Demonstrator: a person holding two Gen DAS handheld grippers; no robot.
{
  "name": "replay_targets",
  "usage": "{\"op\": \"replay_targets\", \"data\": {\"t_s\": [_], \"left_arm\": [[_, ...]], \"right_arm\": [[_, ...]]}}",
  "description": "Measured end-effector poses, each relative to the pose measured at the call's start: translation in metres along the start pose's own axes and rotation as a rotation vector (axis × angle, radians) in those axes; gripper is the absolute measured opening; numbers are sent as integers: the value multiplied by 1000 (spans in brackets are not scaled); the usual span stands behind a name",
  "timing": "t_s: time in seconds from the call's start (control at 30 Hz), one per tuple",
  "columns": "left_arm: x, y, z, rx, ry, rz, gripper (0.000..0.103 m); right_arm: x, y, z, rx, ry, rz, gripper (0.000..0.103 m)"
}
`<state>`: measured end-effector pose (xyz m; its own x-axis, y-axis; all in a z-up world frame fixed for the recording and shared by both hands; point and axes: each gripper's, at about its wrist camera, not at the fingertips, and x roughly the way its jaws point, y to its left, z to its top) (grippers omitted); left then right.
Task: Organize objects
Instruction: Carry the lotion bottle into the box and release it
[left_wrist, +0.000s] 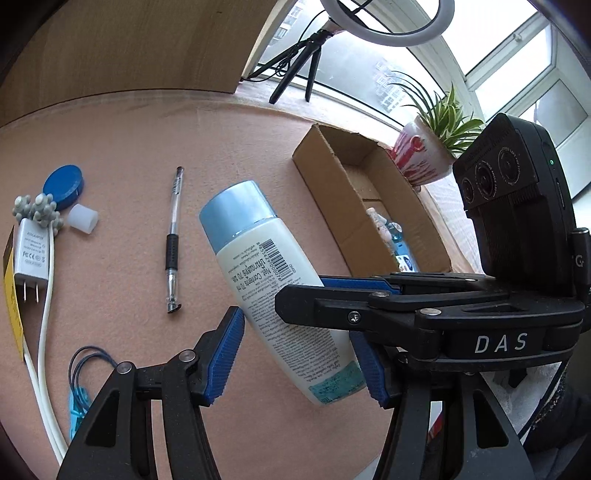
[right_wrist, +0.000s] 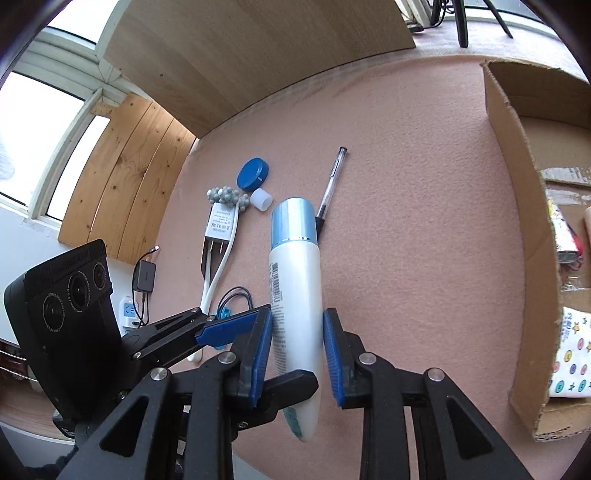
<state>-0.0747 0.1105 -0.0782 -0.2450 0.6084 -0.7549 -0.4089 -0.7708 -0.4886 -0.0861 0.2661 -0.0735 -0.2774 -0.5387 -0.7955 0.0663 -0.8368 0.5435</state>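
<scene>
Your right gripper (right_wrist: 297, 354): jaws closed flat against both sides of the bottle (right_wrist: 295, 291), blue pads (right_wrist: 261, 350) pressing it. Your left gripper (left_wrist: 295, 365): jaws parted wider, straddling the same bottle's lower end, crossing under your right gripper.

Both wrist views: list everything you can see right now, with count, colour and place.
White plastic bottle with pale blue cap: 1, lying on the mat between both tools' pads.
Clear ballpoint pen: 1, left of the bottle.
Round blue lid: 1, far left.
Small white plastic cap: 1, beside the lid.
White charger plug with cable: 1, left edge.
Grey knobbly beads: cluster, above the charger.
Blue cord: 1, near left.
Brown cardboard box: 1, right, items inside.
Potted plant: 1, windowsill.
Pink felt mat: 1.
Left tool: black, blue pads.
Right tool: same.
</scene>
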Motion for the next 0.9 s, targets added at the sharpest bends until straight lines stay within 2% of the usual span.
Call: {"op": "replay_targets", "data": {"t_s": [0.23,0.4,0.8,0.9], "left_arm": [[33,-55,48,93,-19,-55,62],[56,-92,62,125,-8,-87,62],[100,-137,71,187,39,-96,60],[101,-142,70,212,44,-62,61]], "right_arm": [[-66,-31,11,36,-138,-70,24],[-98,-62,14,84,-193,-102,24],[-124,-109,9,146,-224,-156,24],[-123,-112,9,140,-221,-184,25]]}}
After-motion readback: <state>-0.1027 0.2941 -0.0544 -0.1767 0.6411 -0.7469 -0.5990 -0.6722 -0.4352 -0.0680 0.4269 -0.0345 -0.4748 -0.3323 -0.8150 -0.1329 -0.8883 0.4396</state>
